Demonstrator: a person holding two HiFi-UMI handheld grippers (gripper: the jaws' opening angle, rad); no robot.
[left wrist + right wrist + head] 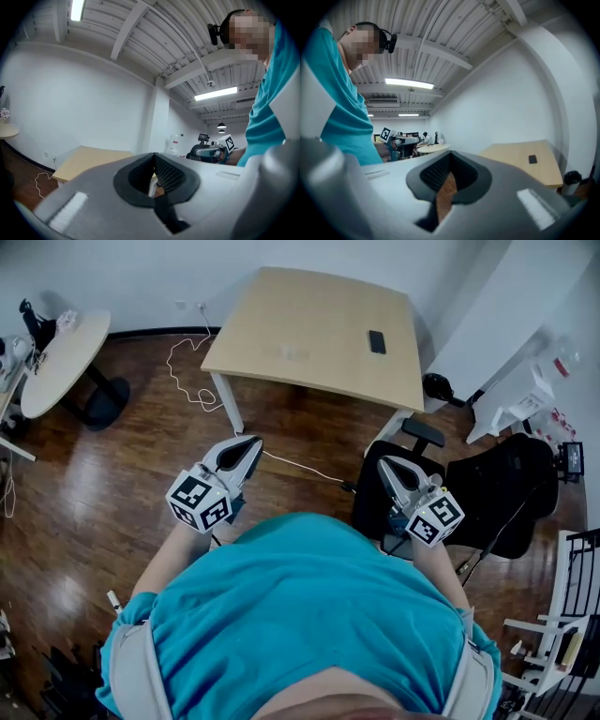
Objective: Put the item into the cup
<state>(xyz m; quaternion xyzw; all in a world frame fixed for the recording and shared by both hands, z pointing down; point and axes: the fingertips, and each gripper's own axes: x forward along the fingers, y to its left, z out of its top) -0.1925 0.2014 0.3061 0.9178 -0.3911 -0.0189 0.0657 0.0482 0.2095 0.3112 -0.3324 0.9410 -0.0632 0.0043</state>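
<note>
A light wooden table (319,315) stands ahead across the wood floor. On its right part lies a small flat black item (377,341), which the right gripper view also shows (532,159). A faint pale thing (293,352) sits near the table's middle; I cannot tell what it is. Both grippers are held close to the person's chest, well short of the table. My left gripper (251,440) is shut with nothing in it, its jaws meeting (153,157). My right gripper (382,463) is also shut and empty (450,157).
A black office chair (487,493) stands right of the person, beside the table's near right corner. A round table (61,357) is at far left. A white cable (187,371) trails over the floor by the table's leg. White furniture (511,399) lines the right wall.
</note>
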